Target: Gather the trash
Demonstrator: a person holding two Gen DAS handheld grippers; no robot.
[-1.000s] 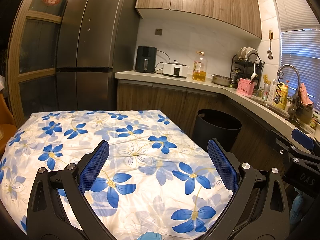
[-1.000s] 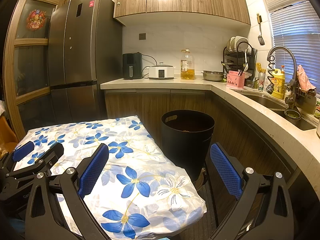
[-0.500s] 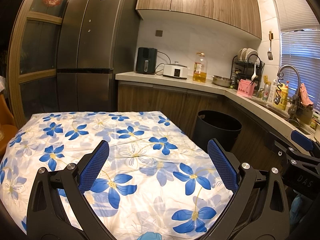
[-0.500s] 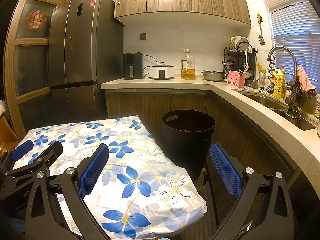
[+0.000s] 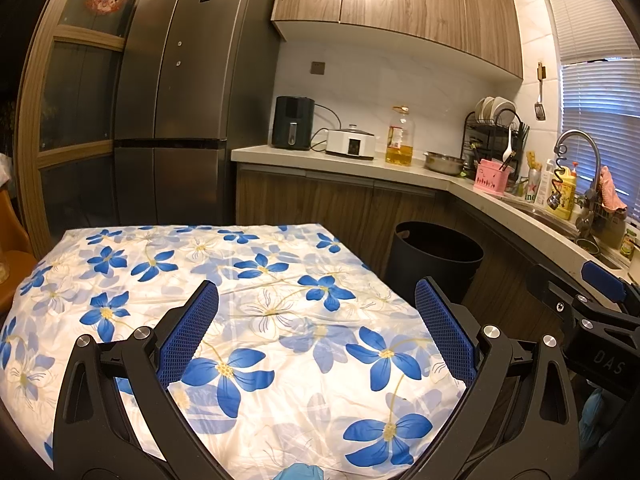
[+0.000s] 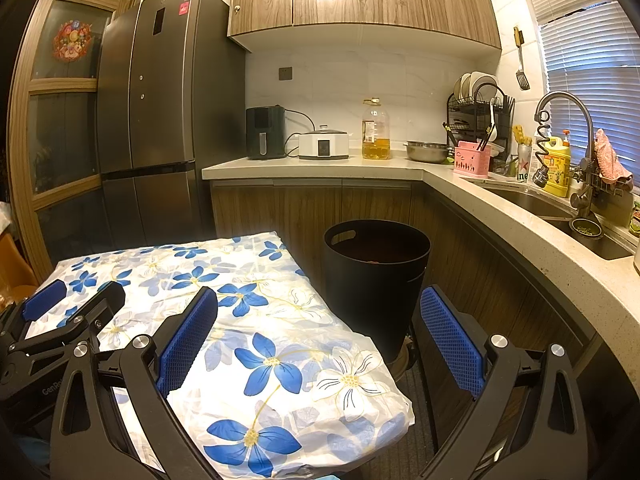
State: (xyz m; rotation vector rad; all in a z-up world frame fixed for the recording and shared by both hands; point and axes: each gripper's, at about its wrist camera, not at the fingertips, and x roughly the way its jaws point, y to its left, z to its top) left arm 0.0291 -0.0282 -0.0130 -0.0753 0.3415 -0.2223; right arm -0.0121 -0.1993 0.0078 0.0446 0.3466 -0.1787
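Observation:
A black round trash bin [image 6: 376, 276] stands on the floor past the table's right edge, against the lower cabinets; it also shows in the left wrist view [image 5: 434, 260]. My left gripper [image 5: 316, 336] is open and empty above the blue-flowered tablecloth [image 5: 240, 312]. My right gripper [image 6: 320, 344] is open and empty over the table's right corner, in front of the bin. The left gripper [image 6: 64, 312] also shows at the left of the right wrist view. No loose trash shows on the cloth [image 6: 248, 320]. Something reddish lies inside the bin.
A grey fridge [image 5: 180, 120] stands behind the table. The L-shaped counter [image 6: 460, 184] holds an air fryer, cooker, oil bottle [image 6: 375, 130], steel bowl, dish rack and sink [image 6: 540, 204]. An orange chair [image 5: 12, 264] is at far left.
Both views have drifted very slightly; the grippers stay open and empty above the table.

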